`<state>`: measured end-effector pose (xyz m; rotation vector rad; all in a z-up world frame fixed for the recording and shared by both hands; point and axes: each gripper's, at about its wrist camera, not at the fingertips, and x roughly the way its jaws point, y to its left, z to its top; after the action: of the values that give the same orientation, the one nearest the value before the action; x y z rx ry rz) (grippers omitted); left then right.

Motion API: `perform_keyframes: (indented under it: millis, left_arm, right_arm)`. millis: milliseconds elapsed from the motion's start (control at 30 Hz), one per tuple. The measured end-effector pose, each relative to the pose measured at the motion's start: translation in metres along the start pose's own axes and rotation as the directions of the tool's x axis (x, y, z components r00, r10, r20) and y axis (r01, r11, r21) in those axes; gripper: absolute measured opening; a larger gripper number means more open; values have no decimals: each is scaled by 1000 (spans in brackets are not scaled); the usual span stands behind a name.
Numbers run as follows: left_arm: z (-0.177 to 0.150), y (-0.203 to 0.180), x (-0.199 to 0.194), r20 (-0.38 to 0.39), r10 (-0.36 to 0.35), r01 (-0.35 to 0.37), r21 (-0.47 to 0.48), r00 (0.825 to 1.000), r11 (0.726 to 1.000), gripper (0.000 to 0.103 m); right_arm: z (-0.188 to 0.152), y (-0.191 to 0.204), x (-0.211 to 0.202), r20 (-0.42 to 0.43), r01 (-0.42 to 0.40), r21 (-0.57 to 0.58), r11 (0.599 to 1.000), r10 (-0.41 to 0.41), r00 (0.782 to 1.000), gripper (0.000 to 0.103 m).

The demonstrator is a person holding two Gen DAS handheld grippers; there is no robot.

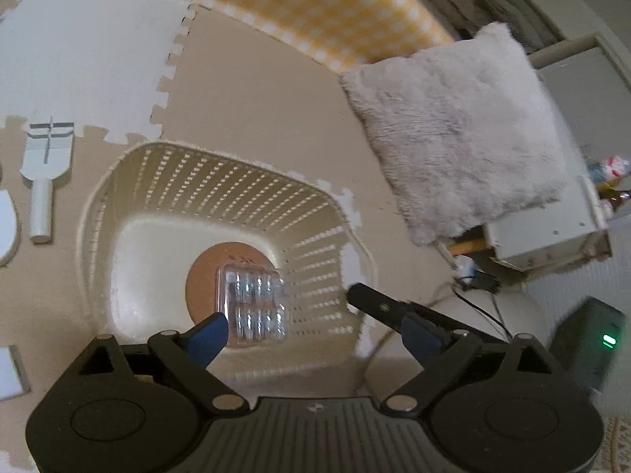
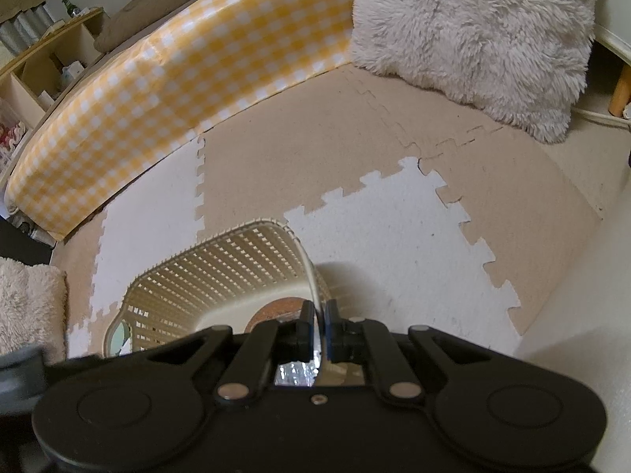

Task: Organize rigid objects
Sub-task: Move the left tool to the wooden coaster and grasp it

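Observation:
A cream perforated basket [image 1: 236,181] stands on the foam floor mat. On its bottom lies a round cork coaster [image 1: 205,276], and a clear plastic case [image 1: 252,307] with rows of small compartments rests on the coaster. My left gripper [image 1: 286,305] hovers over the basket, open wide; the case lies loose below, touched by neither finger. In the right wrist view my right gripper [image 2: 319,315] is shut on the basket [image 2: 221,260], its pads pinching the thin near rim. The coaster [image 2: 276,309] peeks out just beyond those fingers.
A white handled tool [image 1: 47,157] and white flat pieces [image 1: 12,374] lie on the mat left of the basket. A fluffy pillow [image 1: 453,126] and a yellow checked cushion [image 1: 315,8] lie beyond. A black box with a green light [image 1: 591,339] and cables sit at the right.

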<state>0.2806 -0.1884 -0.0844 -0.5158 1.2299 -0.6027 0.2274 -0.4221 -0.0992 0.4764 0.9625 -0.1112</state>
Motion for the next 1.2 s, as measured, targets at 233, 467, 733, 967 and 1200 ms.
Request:
perform_keyframes:
  millis: [233, 467, 733, 967, 1200]
  left_arm:
    - [-4, 10, -56, 41, 8, -12, 98, 999, 995, 103]
    - [0, 42, -103, 136, 109, -129, 151, 985, 980, 103]
    - [6, 88, -128, 280, 325, -393, 234, 903, 889, 103]
    - [20, 137, -125, 360, 501, -593, 214, 787, 776, 103]
    - [37, 170, -110, 331, 578, -655, 209, 746, 726, 103]
  right_arm:
    - [0, 0, 0, -1, 3, -6, 1000, -3, 1000, 6]
    - [0, 1, 0, -2, 7, -10, 1000, -7, 1000, 6]
    - [0, 3, 0, -3, 12, -19, 1000, -12, 1000, 6]
    - [0, 4, 0, -2, 19, -30, 999, -19, 1000, 6]
    - [0, 5, -1, -2, 23, -36, 999, -23, 1000, 5]
